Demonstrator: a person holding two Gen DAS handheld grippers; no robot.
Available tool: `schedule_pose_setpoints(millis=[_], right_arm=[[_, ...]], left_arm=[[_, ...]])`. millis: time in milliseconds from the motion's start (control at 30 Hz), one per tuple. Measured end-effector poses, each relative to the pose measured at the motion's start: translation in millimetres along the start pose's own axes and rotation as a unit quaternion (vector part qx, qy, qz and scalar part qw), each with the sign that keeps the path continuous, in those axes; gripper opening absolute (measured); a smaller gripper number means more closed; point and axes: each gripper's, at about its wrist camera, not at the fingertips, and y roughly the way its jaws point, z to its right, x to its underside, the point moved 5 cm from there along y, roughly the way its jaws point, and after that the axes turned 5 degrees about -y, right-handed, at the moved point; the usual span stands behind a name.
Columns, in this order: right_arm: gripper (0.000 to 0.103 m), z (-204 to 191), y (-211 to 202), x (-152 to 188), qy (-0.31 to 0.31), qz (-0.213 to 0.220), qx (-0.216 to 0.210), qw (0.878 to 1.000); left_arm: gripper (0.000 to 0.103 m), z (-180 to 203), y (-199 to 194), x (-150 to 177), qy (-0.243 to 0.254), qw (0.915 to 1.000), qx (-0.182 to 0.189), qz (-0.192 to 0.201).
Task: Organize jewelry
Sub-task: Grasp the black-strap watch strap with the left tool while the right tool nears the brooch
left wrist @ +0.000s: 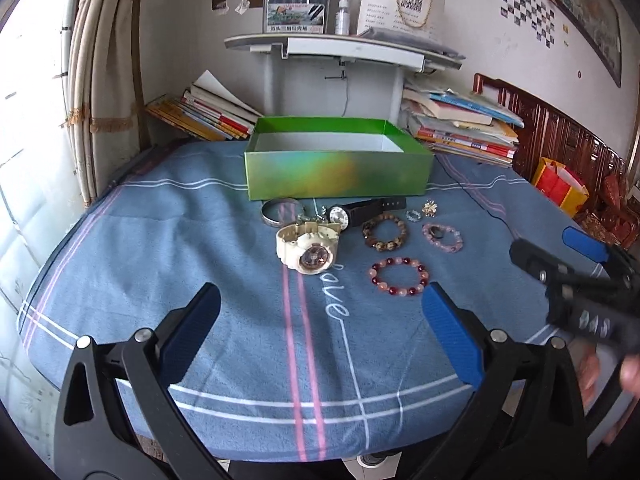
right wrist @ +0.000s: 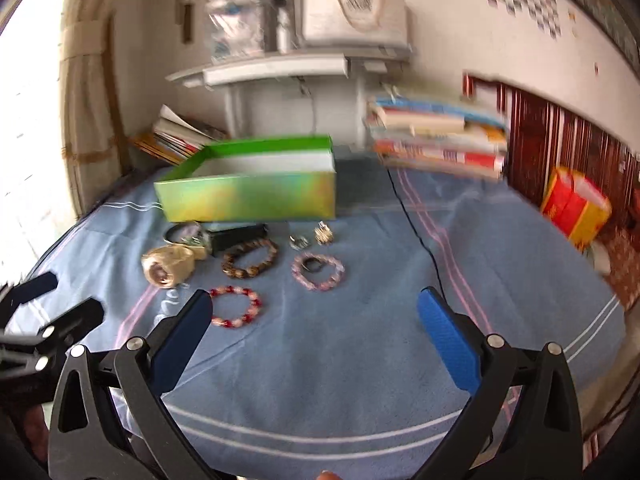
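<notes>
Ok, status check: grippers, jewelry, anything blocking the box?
Left gripper and right gripper open, empty. Watches, bracelets all on blue cloth; green box looks empty. Path clear.

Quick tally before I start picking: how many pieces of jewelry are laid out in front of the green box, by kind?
Watches: 2, a cream watch and a black-strap watch
Beaded bracelets: 3, a brown one, a pale pink one, a red-and-pink one
Metal bangle: 1
Small pieces: 2, a clear ring-like piece and a gold flower-shaped piece
Total: 8
</notes>
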Motion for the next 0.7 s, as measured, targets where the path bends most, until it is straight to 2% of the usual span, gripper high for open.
schedule_pose_setpoints(millis=[67,133,200,233,267,300,500,700], right_arm=[[0.1,4,20,-2,0.0,-0.039,-0.037,0.999],[0.092,11,35,-8,-0.001,-0.048,-0.037,0.998],[0.066,13,49,-14,-0.013,-0.063,-0.03,0.997],[0.059,13,62,-19,-0.021,-0.075,-0.024,0.997],[0.047,13,69,-22,-0.024,-0.079,-0.02,0.996],[0.044,13,77,-25,-0.029,-0.084,-0.016,0.996],[0.043,14,132,-43,-0.04,-0.117,-0.017,0.992],[0.043,10,165,-47,-0.044,-0.142,-0.008,0.989]], left_arm=[[0.099,-1,7,-2,-0.001,1.0,-0.001,-0.007],[0.099,0,13,-5,0.007,0.9999,-0.004,-0.01],[0.099,0,18,-8,0.005,0.9999,-0.004,-0.012],[0.099,0,21,-10,0.004,0.9999,-0.003,-0.012],[0.099,1,24,-12,0.003,0.9999,-0.003,-0.014],[0.099,1,28,-14,0.004,0.9999,-0.004,-0.015],[0.099,-1,47,-29,0.006,0.9997,-0.009,-0.022],[0.099,-13,72,-44,-0.011,0.9994,-0.012,-0.032]])
